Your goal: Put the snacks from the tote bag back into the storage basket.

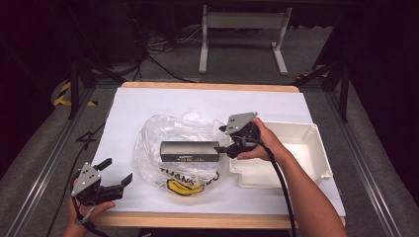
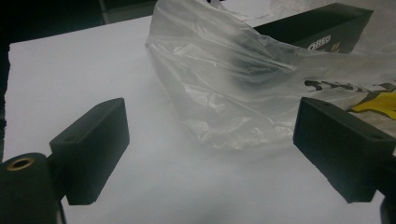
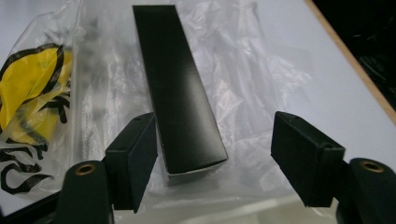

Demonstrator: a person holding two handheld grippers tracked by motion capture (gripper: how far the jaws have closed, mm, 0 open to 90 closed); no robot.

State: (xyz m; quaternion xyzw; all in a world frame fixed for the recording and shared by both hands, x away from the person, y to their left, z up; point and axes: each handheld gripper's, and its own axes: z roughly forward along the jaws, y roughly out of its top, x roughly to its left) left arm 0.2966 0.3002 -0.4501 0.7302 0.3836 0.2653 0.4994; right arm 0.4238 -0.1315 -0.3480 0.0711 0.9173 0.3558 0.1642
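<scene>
Your left gripper (image 1: 112,174) sits nearest the high camera, at the bench's (image 1: 148,101) near-left corner, fingers wide and empty. Past it a long black box (image 1: 190,151) lies on a clear plastic bag (image 1: 163,133). Your right gripper (image 1: 231,144) meets the box's right end, beside a white tray (image 1: 316,143).

From the left gripper view, your spread fingers (image 2: 91,149) frame the bag (image 2: 224,84), the box (image 2: 322,23) beyond.

From the right gripper view, your fingers (image 3: 133,161) stand wide around the box's (image 3: 180,88) near end, the left one touching it, the right one apart.
</scene>
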